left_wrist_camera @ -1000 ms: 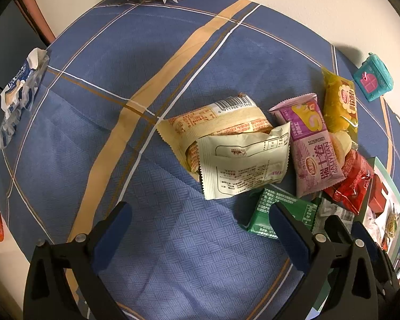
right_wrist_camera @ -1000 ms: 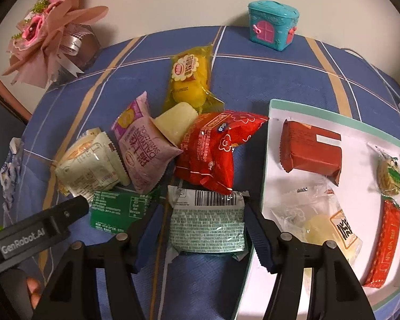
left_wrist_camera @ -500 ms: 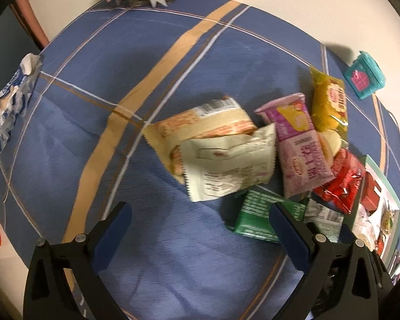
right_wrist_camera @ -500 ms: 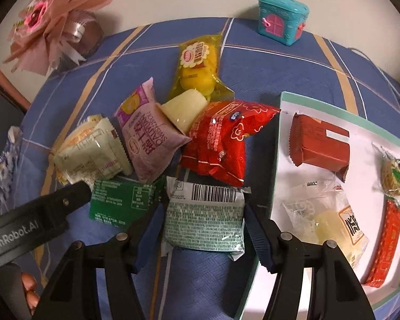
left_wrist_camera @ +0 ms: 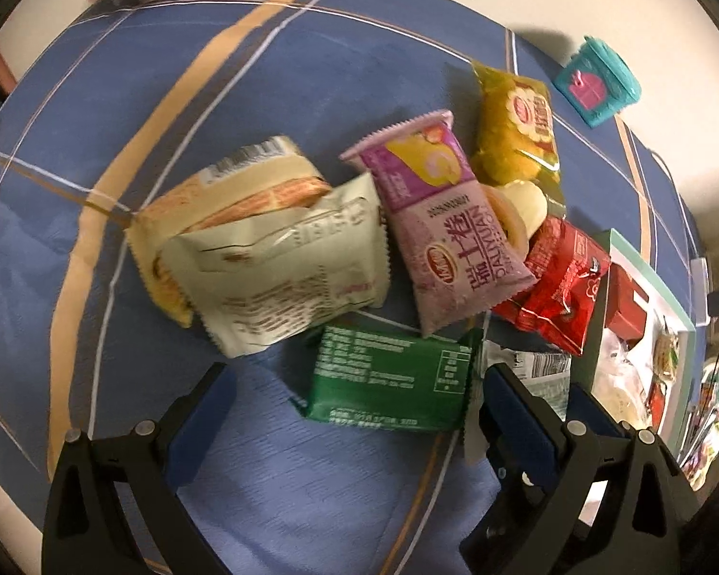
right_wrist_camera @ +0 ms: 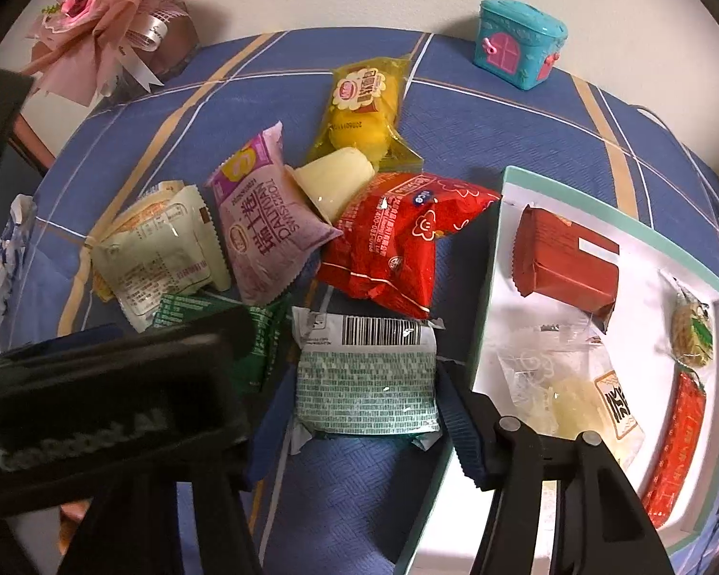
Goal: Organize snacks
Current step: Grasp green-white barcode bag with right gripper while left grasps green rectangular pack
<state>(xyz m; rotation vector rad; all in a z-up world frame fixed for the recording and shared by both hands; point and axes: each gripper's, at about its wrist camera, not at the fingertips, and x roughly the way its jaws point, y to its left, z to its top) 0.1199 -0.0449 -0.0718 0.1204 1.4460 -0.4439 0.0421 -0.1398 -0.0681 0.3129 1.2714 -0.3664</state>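
Snack packets lie heaped on the blue cloth. A pale green packet with a barcode (right_wrist_camera: 366, 383) sits between the fingers of my right gripper (right_wrist_camera: 364, 385); the jaws are closing and both pads touch its sides. Left of it lies a dark green packet (left_wrist_camera: 390, 385), flat between the wide-open fingers of my left gripper (left_wrist_camera: 357, 381), untouched. The left gripper's black body (right_wrist_camera: 110, 407) hides part of that packet in the right wrist view. Behind are a red bag (right_wrist_camera: 398, 244), a purple roll packet (right_wrist_camera: 268, 225), a yellow packet (right_wrist_camera: 359, 110), a jelly cup (right_wrist_camera: 333, 182) and cream packets (left_wrist_camera: 273, 263).
A white tray with a teal rim (right_wrist_camera: 489, 258) stands to the right and holds a brown-red bar (right_wrist_camera: 565, 258), a clear packet, a round cookie and a red stick. A teal toy house (right_wrist_camera: 520, 40) and a pink bouquet (right_wrist_camera: 110, 14) stand at the back edge.
My left gripper has swung right toward the pile, so the dark green packet now lies between its fingers. The right gripper's fingers have drawn in against the pale green packet.
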